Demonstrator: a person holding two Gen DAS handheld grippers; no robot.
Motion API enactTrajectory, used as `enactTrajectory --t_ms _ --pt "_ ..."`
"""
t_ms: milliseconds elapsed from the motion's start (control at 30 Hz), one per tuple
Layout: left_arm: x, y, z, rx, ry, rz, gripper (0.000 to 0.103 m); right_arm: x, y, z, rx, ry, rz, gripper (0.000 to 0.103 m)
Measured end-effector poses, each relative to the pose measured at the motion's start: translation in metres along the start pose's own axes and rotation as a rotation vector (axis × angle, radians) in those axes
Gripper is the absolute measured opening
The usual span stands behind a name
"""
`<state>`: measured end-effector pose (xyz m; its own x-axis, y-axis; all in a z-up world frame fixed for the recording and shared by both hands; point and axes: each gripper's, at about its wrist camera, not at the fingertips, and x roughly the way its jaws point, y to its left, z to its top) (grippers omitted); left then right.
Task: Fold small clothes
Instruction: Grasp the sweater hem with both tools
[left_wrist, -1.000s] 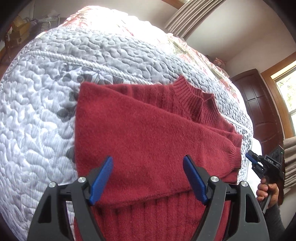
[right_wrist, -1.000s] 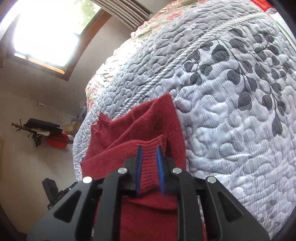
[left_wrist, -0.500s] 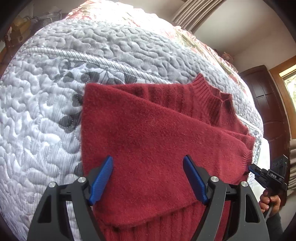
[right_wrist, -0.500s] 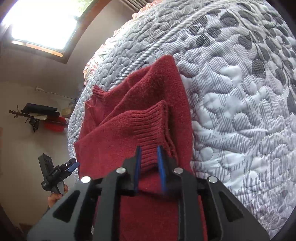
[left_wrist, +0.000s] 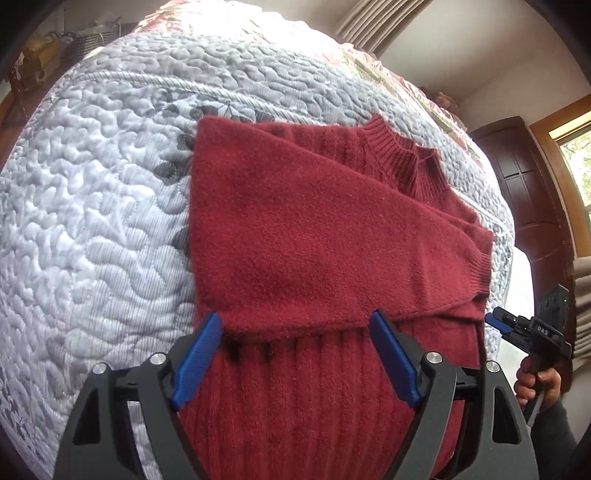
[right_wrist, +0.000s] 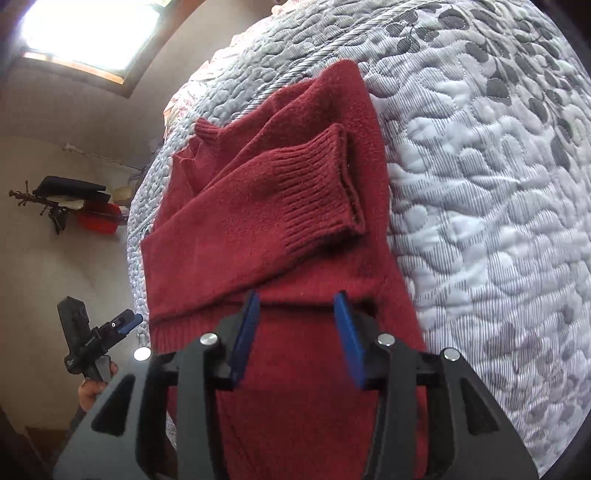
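A dark red knit sweater (left_wrist: 314, 229) lies on the bed with its ribbed collar (left_wrist: 399, 147) at the far end. Both sleeves are folded across its chest. My left gripper (left_wrist: 295, 325) stands open just above the lower edge of the folded sleeve, touching nothing. In the right wrist view the sweater (right_wrist: 236, 240) shows a ribbed cuff (right_wrist: 314, 192) resting loose on top. My right gripper (right_wrist: 296, 299) is open a little short of that cuff, over the ribbed body. Each gripper also shows in the other's view: the right gripper (left_wrist: 496, 320) and the left gripper (right_wrist: 127, 319), both in a person's hand.
A grey-white quilted bedspread (left_wrist: 92, 221) with dark leaf prints (right_wrist: 498, 85) surrounds the sweater. A dark wooden door (left_wrist: 532, 192) stands past the bed's right side. Boxes and a basket (left_wrist: 40, 62) sit beyond the far left corner. A wall shelf with clutter (right_wrist: 74, 199) hangs left.
My right gripper was shut on the sleeve cuff; it has let go, opened and drawn back, leaving the cuff lying on the sweater. The left gripper stayed open and pulled back slightly.
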<state>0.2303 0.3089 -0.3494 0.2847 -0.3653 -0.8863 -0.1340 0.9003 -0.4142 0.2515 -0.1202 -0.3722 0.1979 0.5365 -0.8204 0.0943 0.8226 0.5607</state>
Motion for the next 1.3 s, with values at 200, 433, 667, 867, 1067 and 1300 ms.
enactTrajectory --t_ms 200,433,667,867,1067,1300 --pt "-0.058 0.023 -0.069 -0.068 0.033 0.014 0.086 -0.050 -0.002 -0.073 0.035 0.034 -0.023 0.062" --pt "-0.077 0.062 -0.181 -0.181 0.148 0.042 0.086 -0.071 -0.021 -0.169 0.022 0.127 -0.116 0.073" --pt "-0.059 0.086 -0.254 -0.285 0.255 -0.020 0.086 -0.069 -0.066 -0.240 0.139 0.187 -0.133 0.074" --pt "-0.040 0.092 -0.274 -0.311 0.317 -0.067 0.086 -0.064 -0.094 -0.258 0.203 0.193 -0.117 0.074" --pt "-0.025 0.090 -0.280 -0.296 0.375 -0.078 0.086 -0.050 -0.118 -0.260 0.262 0.205 -0.080 0.074" --pt "-0.021 0.089 -0.285 -0.307 0.376 -0.079 0.076 -0.028 -0.119 -0.261 0.257 0.246 -0.053 0.071"
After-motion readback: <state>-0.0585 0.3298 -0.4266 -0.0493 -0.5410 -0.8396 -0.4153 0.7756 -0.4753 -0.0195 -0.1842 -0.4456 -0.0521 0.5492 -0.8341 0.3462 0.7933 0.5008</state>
